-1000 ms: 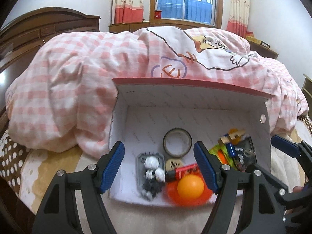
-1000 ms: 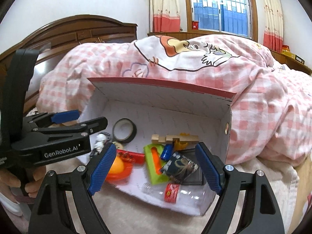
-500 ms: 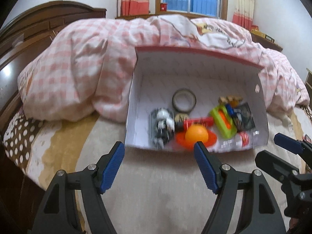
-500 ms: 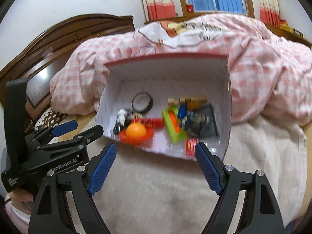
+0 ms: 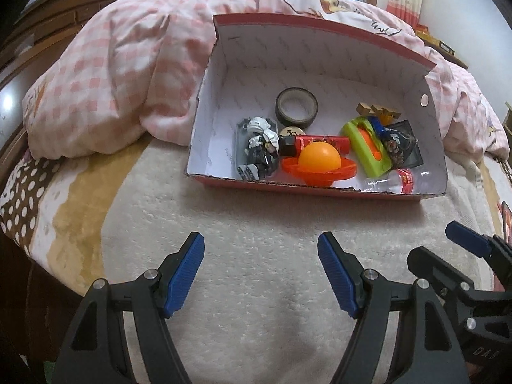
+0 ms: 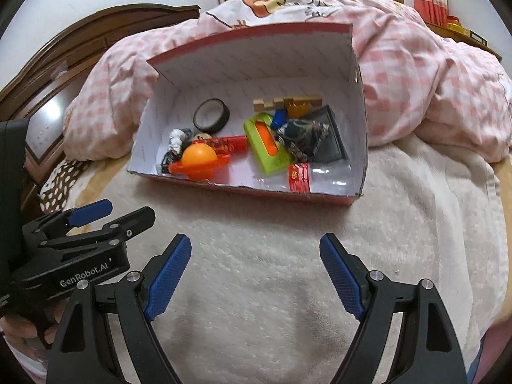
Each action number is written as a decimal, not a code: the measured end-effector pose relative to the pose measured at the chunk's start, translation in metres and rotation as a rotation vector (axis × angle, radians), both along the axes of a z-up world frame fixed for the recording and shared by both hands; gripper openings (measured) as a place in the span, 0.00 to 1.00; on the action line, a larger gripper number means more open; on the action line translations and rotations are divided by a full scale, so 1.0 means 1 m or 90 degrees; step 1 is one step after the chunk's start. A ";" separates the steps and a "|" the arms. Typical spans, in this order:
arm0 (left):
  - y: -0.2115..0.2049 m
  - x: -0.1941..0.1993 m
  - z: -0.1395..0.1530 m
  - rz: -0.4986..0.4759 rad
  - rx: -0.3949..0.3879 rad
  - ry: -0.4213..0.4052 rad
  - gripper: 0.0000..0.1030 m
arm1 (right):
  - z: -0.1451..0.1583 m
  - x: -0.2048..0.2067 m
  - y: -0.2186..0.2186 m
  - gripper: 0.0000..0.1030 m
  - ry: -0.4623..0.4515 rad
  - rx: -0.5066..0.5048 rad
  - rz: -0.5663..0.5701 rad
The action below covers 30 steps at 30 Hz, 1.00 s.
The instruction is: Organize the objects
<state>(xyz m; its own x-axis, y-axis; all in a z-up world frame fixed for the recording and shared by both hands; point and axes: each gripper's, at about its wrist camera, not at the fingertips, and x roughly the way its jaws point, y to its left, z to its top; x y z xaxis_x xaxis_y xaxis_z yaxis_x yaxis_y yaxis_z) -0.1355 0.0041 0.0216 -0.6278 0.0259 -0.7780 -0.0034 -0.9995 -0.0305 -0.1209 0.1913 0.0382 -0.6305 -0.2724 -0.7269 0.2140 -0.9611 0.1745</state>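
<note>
Two grippers, the left gripper point(image 5: 260, 272) and right gripper point(image 6: 256, 272), hang spread and empty over a cream plush blanket point(image 5: 256, 224), with the red cardboard box point(image 5: 320, 188) lying ahead, well apart from both. Inside sit a tape roll point(image 5: 296, 107), a robot figure point(image 5: 260, 142), an orange ball point(image 5: 320, 158) on a red disc point(image 5: 347, 171), a green toy point(image 5: 368, 150) and a plastic bottle point(image 6: 300, 177). Behind, a pink checked duvet point(image 5: 112, 80) is heaped against a wooden headboard point(image 6: 96, 38).

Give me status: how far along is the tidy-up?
Looks nearly finished. Done: tape roll, orange ball, toy figure and other bits sit inside the red box. In hand: nothing; left hand-held gripper and right hand-held gripper open. Left: no loose items visible on the blanket.
</note>
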 end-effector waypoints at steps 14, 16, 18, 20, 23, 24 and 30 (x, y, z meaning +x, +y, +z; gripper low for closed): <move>0.001 -0.004 -0.005 -0.002 0.007 -0.015 0.72 | -0.005 -0.002 0.004 0.82 -0.006 -0.004 -0.007; 0.003 -0.003 -0.005 -0.005 0.005 -0.014 0.72 | -0.005 -0.002 0.003 0.82 -0.006 -0.004 -0.007; 0.004 -0.002 -0.004 -0.007 0.005 -0.013 0.72 | -0.005 -0.002 0.002 0.82 -0.005 -0.003 -0.006; 0.005 -0.002 -0.004 -0.009 0.003 -0.011 0.72 | -0.005 -0.002 0.002 0.82 -0.005 -0.002 -0.007; 0.006 -0.002 -0.003 -0.010 0.002 -0.010 0.72 | -0.005 -0.002 0.002 0.82 -0.006 -0.002 -0.007; 0.006 -0.002 -0.003 -0.010 0.002 -0.011 0.72 | -0.005 -0.002 0.002 0.82 -0.006 -0.002 -0.007; 0.006 -0.002 -0.003 -0.011 0.002 -0.011 0.72 | -0.005 -0.002 0.002 0.82 -0.006 -0.001 -0.007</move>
